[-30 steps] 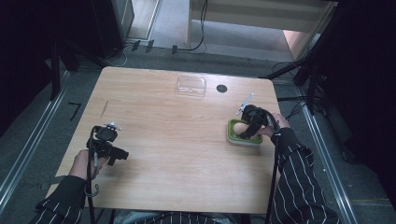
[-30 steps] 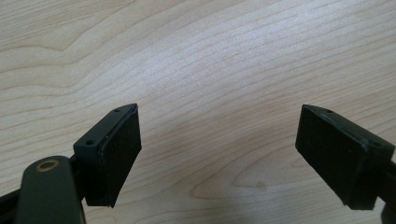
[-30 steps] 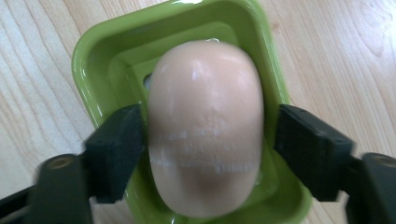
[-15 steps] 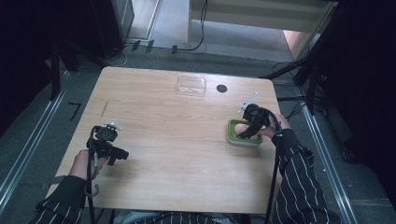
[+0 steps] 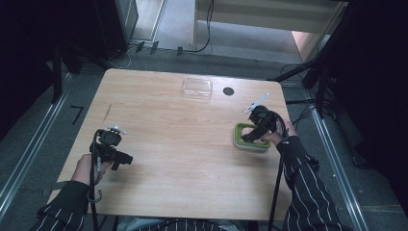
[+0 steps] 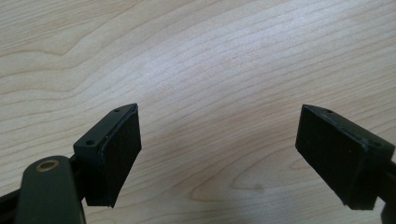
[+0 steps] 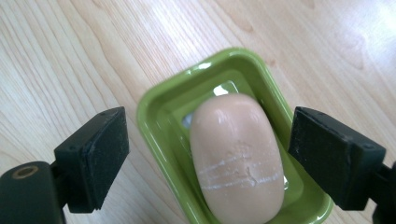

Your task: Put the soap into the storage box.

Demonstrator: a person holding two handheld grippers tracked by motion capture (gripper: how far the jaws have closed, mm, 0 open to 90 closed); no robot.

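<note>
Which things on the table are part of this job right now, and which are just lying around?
In the job:
- bar of soap
- green soap dish holding it
- right gripper, open over the soap

Lying about:
- clear plastic lid at the far edge
- dark round spot beside it

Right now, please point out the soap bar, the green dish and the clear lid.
soap bar (image 7: 236, 156), right gripper view, middle of its top face.
green dish (image 7: 159, 119), right gripper view, bare rim.
clear lid (image 5: 197, 88), high view, its centre.

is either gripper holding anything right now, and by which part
Nothing is held. The right gripper has just been opening; the soap lies in the green dish, pads clear of it. The left gripper is open over the table.
</note>
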